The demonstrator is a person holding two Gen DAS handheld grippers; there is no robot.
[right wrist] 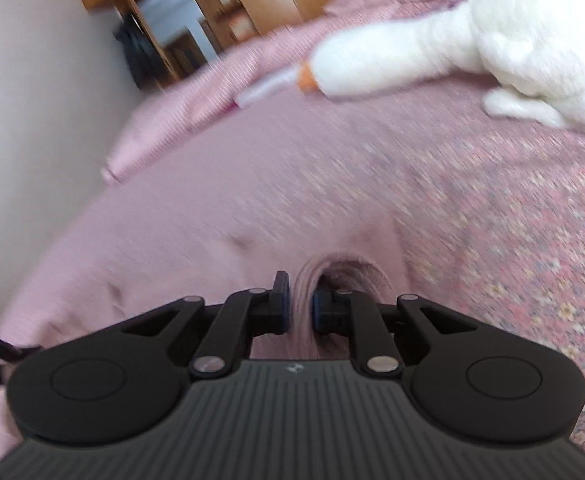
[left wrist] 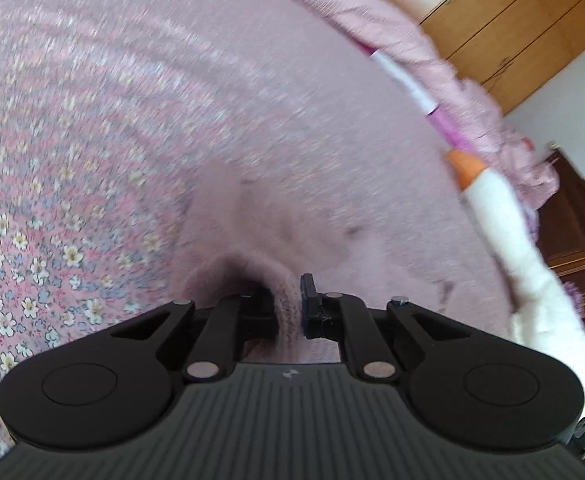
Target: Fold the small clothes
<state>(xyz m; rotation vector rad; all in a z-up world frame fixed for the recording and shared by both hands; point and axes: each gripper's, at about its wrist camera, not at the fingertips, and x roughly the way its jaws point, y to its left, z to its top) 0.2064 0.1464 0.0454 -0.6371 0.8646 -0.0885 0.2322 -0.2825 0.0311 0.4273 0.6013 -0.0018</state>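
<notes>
A pale pink knitted garment [left wrist: 292, 216] spreads over the flowered bedspread [left wrist: 32, 240]. My left gripper [left wrist: 286, 304] is shut on a ribbed edge of it; the fabric bunches up between the fingers and hides the left pad. In the right wrist view the same pink garment [right wrist: 252, 220] stretches ahead, and my right gripper [right wrist: 301, 304] is shut on another ribbed edge that curls into a dark fold just past the fingertips. Both views are blurred by motion.
A white plush goose with an orange beak [right wrist: 432, 48] lies on the bed past the garment, also seen at the right as a white plush goose [left wrist: 504, 224]. A pink and white tube [left wrist: 412, 92] lies beside its beak. Wooden wardrobes [left wrist: 504, 20] and a white wall [right wrist: 20, 100] stand behind the bed.
</notes>
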